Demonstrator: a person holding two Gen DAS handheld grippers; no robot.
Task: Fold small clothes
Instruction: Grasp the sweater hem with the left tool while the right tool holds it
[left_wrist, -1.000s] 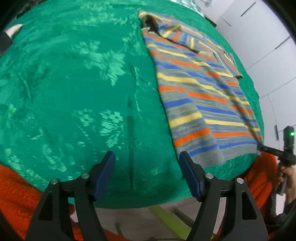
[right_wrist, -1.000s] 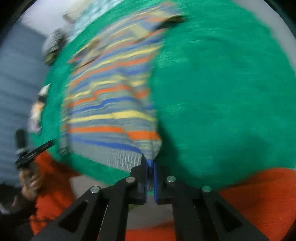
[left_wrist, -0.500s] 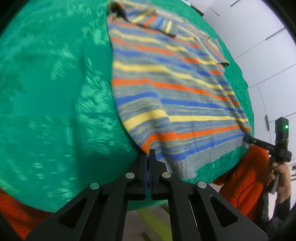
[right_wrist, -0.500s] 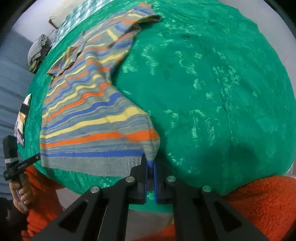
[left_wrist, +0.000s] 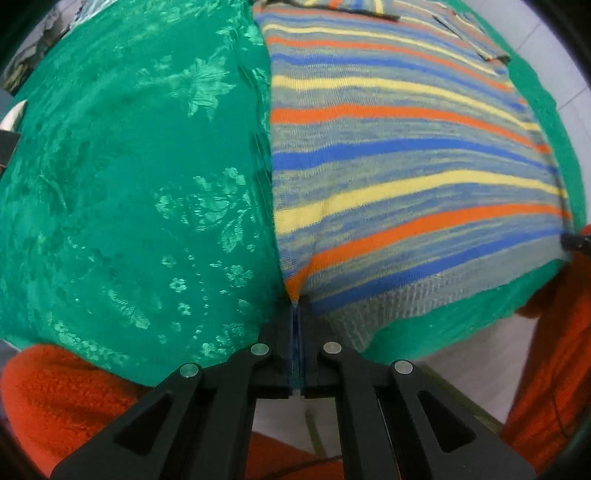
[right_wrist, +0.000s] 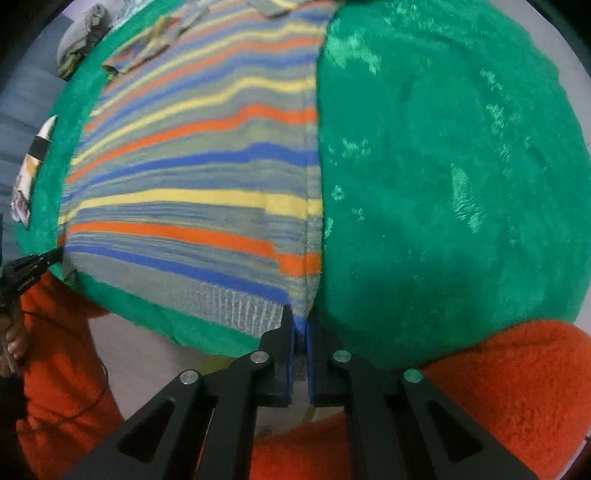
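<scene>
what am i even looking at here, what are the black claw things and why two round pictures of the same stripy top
The black claws are two hand-held grippers; a person in orange fleece sleeves works one with each hand. Each carries a fisheye camera looking along its fingers, so you get one round picture per hand. A striped knit sweater lies flat on a green floral cloth over the table. The left gripper is shut on the sweater's bottom left corner; the right gripper is shut on the bottom right corner. They look ready to start a fold.
</scene>
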